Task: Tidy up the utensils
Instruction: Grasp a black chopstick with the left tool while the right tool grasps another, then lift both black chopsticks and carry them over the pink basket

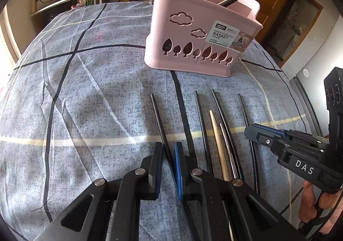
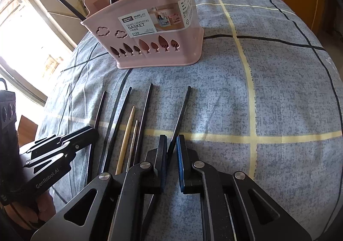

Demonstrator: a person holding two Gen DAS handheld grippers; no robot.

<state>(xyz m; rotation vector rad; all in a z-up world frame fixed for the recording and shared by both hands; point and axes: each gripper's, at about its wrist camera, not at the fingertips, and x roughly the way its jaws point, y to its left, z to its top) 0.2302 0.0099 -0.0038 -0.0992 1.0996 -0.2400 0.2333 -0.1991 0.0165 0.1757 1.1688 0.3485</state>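
**Both tongs pinch an outer chopstick, basket waiting beyond**

The left tongs point(image 1: 168, 156) are closed narrow on the leftmost black chopstick point(image 1: 157, 115); the right tongs point(image 2: 171, 150) likewise on the rightmost black chopstick point(image 2: 182, 110). Working from both ends likely keeps the hands apart. The remaining chopsticks point(image 1: 216, 131) lie side by side on the worktop point(image 1: 85, 101). The pink basket point(image 1: 193, 47) stands at 12 o'clock, already holding some.
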